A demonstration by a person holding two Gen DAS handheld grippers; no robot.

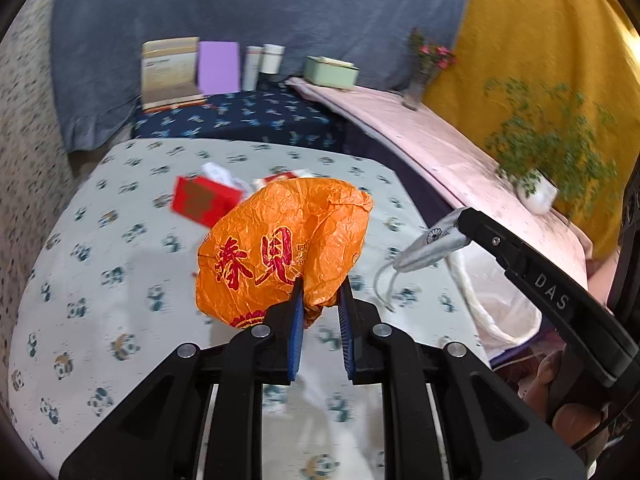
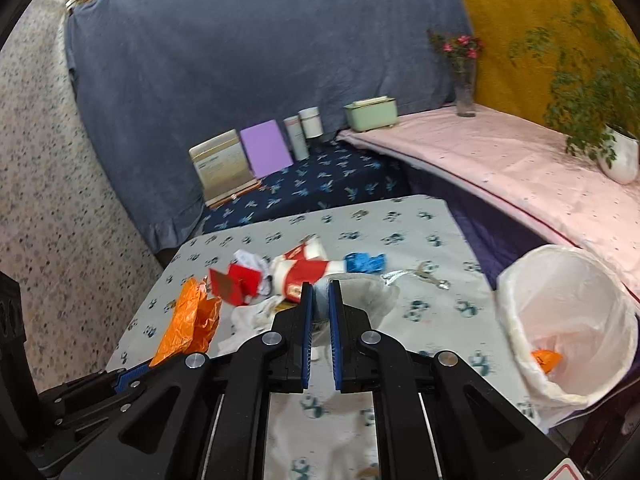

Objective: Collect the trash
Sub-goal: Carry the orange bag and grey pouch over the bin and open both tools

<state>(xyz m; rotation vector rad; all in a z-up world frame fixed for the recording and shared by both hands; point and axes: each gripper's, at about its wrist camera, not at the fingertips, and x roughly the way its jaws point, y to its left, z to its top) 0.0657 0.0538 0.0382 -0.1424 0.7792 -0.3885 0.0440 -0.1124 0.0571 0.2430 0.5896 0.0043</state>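
Note:
My left gripper (image 1: 322,285) is shut on a crumpled orange plastic bag (image 1: 280,240) with red characters, held above the panda-print table (image 1: 120,280). In the right wrist view the same bag (image 2: 192,320) hangs at the lower left from the left gripper (image 2: 146,367). My right gripper (image 2: 320,290) is shut on a pale grey face mask (image 2: 368,292). From the left wrist view the mask (image 1: 430,246) dangles with its ear loop from the right gripper (image 1: 460,218). The bin with a white liner (image 2: 520,292) stands at the table's right edge, an orange scrap inside.
Litter on the table: a red box (image 2: 240,280) with white tissue, a red-and-white wrapper (image 2: 308,268), a blue wrapper (image 2: 366,262), a silver wrapper (image 2: 400,276). Books, tubes and a green box (image 2: 372,114) line the back. A potted plant (image 2: 620,156) and a flower vase (image 2: 465,92) stand on the pink ledge.

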